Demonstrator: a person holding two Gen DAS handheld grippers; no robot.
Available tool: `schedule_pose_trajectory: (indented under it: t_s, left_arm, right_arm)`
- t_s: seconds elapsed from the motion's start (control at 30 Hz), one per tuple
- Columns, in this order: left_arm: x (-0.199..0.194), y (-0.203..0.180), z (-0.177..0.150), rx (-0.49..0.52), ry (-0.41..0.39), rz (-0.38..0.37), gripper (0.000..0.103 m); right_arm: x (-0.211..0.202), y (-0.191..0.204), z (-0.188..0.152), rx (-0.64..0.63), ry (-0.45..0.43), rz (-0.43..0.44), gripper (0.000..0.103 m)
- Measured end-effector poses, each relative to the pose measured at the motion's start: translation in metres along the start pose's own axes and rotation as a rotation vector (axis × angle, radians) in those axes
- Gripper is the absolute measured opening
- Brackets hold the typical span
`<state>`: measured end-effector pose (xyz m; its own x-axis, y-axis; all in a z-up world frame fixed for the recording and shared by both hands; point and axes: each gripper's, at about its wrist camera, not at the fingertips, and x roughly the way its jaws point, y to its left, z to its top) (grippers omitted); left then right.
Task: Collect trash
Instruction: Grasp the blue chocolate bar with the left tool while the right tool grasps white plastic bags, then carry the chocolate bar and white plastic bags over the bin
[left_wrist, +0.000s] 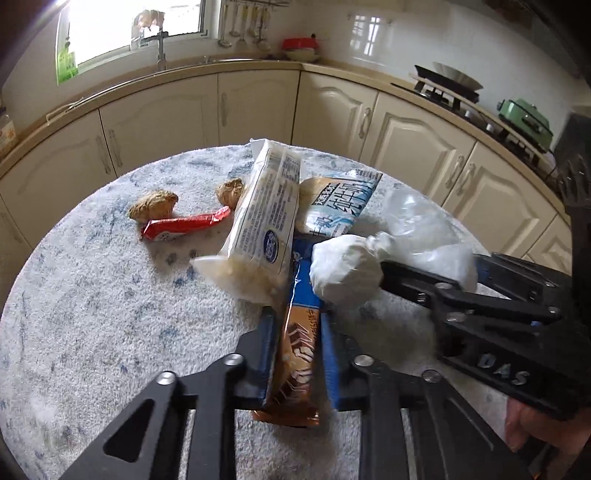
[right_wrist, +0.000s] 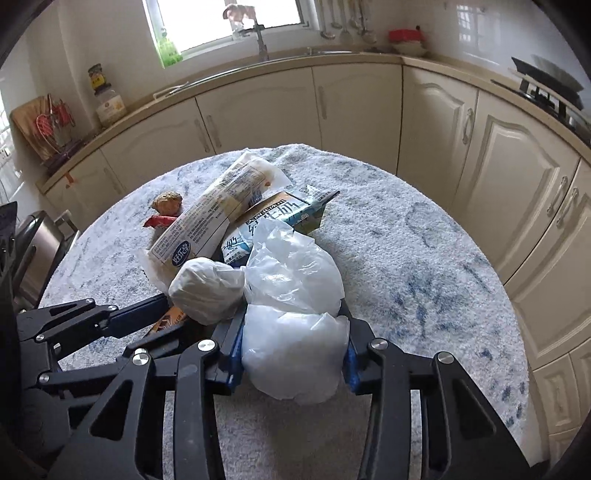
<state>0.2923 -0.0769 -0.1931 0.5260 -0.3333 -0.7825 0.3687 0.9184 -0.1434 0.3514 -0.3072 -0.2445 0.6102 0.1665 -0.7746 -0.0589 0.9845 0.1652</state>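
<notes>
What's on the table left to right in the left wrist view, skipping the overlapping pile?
Brown ginger piece → red wrapper → second ginger piece → white printed packet → knotted white plastic bag.

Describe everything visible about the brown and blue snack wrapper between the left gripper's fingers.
The snack wrapper is a long, glossy foil pack, brown near the camera and blue farther away. It lies lengthwise between the left gripper's blue fingers, which are shut on it. Its far end runs under the white packet and the tied plastic bag.

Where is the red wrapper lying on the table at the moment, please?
In the left wrist view the red wrapper lies left of the pile, just below two brown ginger pieces, beside the tilted white packet.
</notes>
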Motion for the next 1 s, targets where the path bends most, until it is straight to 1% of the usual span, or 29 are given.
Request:
schedule_pose_trajectory:
  t_s: [0.07, 0.13, 0.33, 0.63, 0.7, 0.73, 0.83, 0.9, 1.0]
  left_arm:
    - [-0.003, 0.005, -0.003, -0.013, 0.004, -0.022, 0.015]
    - [-0.009, 0.009, -0.01, -0.024, -0.001, -0.043, 0.015]
    - [-0.034, 0.025, -0.026, -0.06, -0.053, -0.045, 0.015]
    - [-0.087, 0.04, -0.053, -0.09, -0.156, -0.036, 0.015]
    - [-0.098, 0.041, -0.062, -0.091, -0.175, -0.033, 0.015]
    - [-0.105, 0.04, -0.072, -0.093, -0.183, -0.033, 0.015]
    - [-0.119, 0.04, -0.079, -0.087, -0.207, -0.031, 0.015]
    - [-0.136, 0.029, -0.092, -0.076, -0.224, -0.034, 0.015]
    - [-0.148, 0.022, -0.095, -0.058, -0.249, -0.052, 0.015]
  right_arm:
    - [-0.014, -0.001, -0.007, 0.016, -0.017, 0.009, 0.042]
    - [-0.027, 0.0, -0.014, 0.027, -0.032, 0.014, 0.042]
    - [-0.061, 0.004, -0.035, 0.053, -0.069, 0.021, 0.042]
    - [-0.102, 0.021, -0.063, 0.062, -0.111, 0.044, 0.042]
    - [-0.108, 0.023, -0.068, 0.068, -0.117, 0.049, 0.042]
    - [-0.112, 0.024, -0.07, 0.073, -0.121, 0.054, 0.042]
    - [-0.12, 0.024, -0.075, 0.077, -0.13, 0.055, 0.042]
    - [-0.124, 0.022, -0.077, 0.079, -0.136, 0.055, 0.042]
    - [-0.13, 0.017, -0.078, 0.087, -0.147, 0.05, 0.042]
